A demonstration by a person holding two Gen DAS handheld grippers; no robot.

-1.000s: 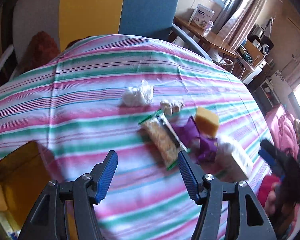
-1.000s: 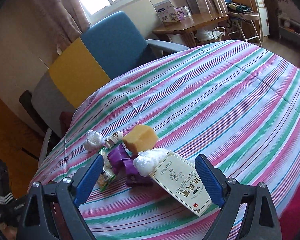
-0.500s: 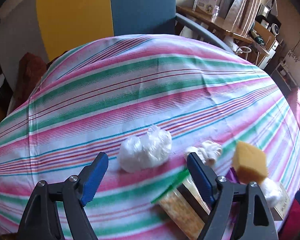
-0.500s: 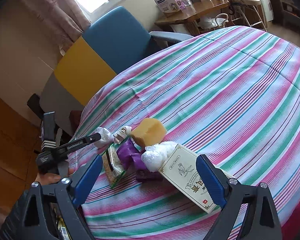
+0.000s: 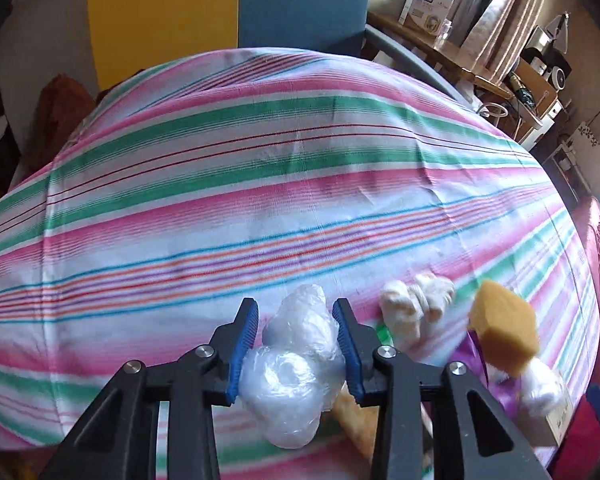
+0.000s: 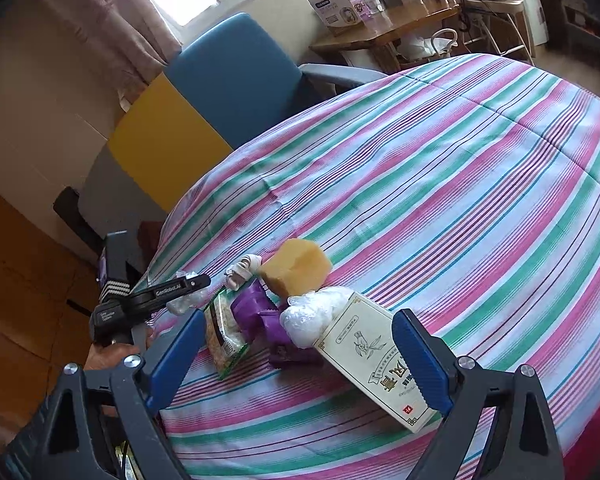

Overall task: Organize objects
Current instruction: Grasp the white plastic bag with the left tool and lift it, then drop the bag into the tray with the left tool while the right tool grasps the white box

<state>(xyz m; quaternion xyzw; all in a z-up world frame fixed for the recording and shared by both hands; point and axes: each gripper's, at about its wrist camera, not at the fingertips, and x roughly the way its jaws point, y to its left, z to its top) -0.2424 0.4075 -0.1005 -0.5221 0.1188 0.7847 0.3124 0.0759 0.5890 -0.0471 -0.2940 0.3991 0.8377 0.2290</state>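
Note:
My left gripper (image 5: pixel 296 312) is shut on a crumpled clear plastic bag (image 5: pixel 296 364) at the near left of the striped table; it also shows in the right wrist view (image 6: pixel 196 280). Beside it lie a white knotted cloth (image 5: pixel 416 300), a yellow sponge (image 5: pixel 504 328), a purple wrapper (image 6: pixel 260 312), a snack packet (image 6: pixel 224 332), a second plastic wad (image 6: pixel 308 312) and a cream box (image 6: pixel 380 356). My right gripper (image 6: pixel 296 344) is open and empty, hovering near the box and wrapper.
The round table wears a pink, green and white striped cloth (image 6: pixel 440 184). A blue and yellow chair (image 6: pixel 228 92) stands behind it. A wooden side table (image 6: pixel 384 28) with boxes is at the back right.
My left gripper moved forward onto the clear plastic bag and closed on it. The right gripper shifted slightly and stayed open.

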